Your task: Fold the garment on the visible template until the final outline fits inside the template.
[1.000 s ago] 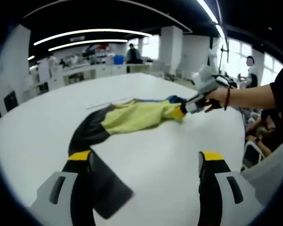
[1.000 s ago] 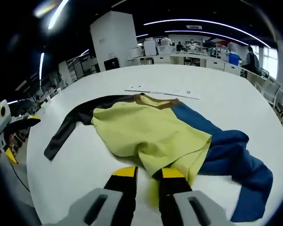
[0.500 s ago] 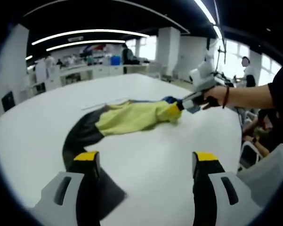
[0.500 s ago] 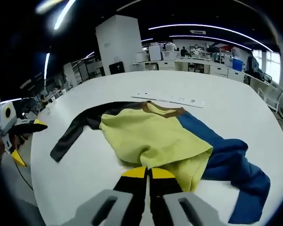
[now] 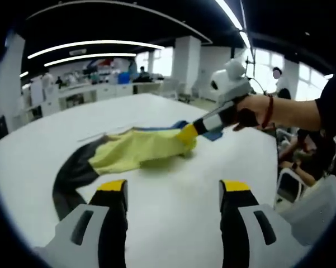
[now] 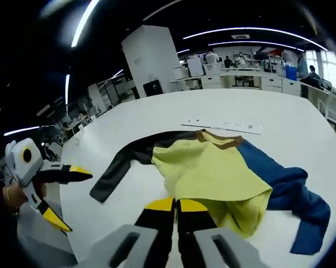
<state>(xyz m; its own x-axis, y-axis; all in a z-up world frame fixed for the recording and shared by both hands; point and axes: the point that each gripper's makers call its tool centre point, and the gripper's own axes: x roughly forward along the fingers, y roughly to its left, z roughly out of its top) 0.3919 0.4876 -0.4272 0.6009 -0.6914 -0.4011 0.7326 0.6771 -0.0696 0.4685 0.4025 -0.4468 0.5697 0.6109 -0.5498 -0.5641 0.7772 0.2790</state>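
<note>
Right gripper (image 6: 176, 205): jaws pressed together on the yellow hem of the garment (image 6: 212, 173), lifting it off the white table (image 6: 279, 114); the hand (image 5: 247, 111) reaches in on an outstretched arm. Left gripper (image 5: 173, 192): jaws spread, empty, above the table, near the black sleeve (image 5: 70, 176).

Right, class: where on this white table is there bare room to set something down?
Bare table lies between the left claw and the garment, and beyond the paper strip. It is crowded where the right claw meets the yellow hem.
</note>
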